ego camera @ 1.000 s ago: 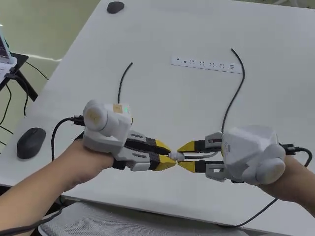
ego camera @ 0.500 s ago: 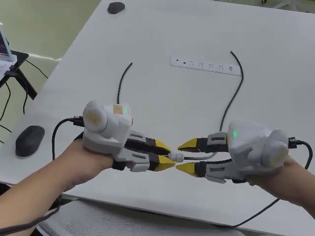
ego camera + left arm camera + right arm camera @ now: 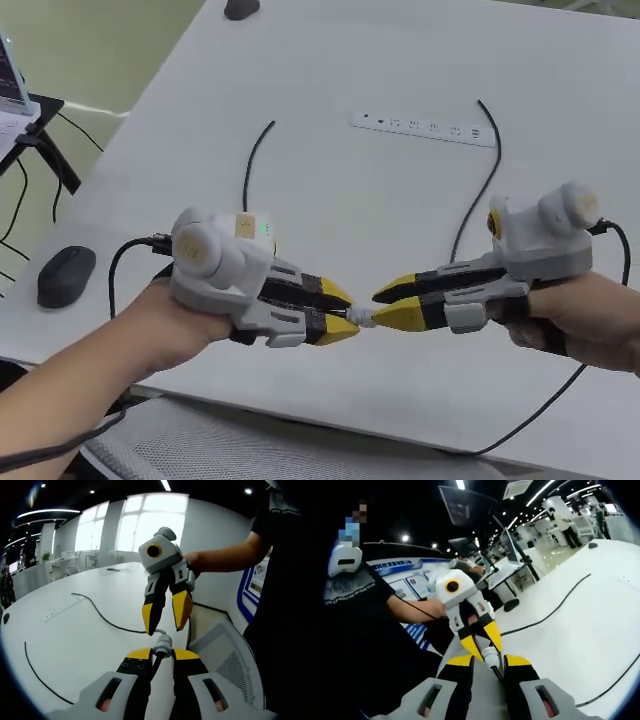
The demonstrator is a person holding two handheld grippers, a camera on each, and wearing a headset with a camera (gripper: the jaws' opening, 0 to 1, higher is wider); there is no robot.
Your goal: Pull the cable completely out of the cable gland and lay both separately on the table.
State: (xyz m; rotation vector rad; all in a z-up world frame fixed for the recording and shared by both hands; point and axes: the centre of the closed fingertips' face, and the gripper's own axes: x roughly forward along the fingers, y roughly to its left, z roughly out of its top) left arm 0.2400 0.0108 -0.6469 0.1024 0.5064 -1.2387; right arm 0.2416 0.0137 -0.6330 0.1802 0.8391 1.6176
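Observation:
A small grey-white cable gland [image 3: 357, 318] hangs above the table's front edge, and my left gripper [image 3: 345, 318] is shut on it. In the left gripper view the gland [image 3: 162, 643] sits between the yellow jaw tips, with a thin black cable [image 3: 154, 666] running back from it between the jaws. My right gripper [image 3: 378, 307] faces it tip to tip, rolled onto its side. Its jaws stand a little apart around the cable [image 3: 497, 673] just behind the gland [image 3: 489, 655]. The left gripper view shows the right gripper [image 3: 165, 627] with a clear gap between its fingertips.
A white power strip [image 3: 422, 127] lies at the back of the white table [image 3: 330, 200]. Two loose black cables [image 3: 250, 165] [image 3: 478, 185] lie on the table. A dark mouse [image 3: 66, 273] sits at the left edge. A mesh chair [image 3: 150, 445] is below the front edge.
My right gripper has rolled about a quarter turn, risen slightly and closed its jaws nearer around the cable. The left gripper still holds the gland in the same place.

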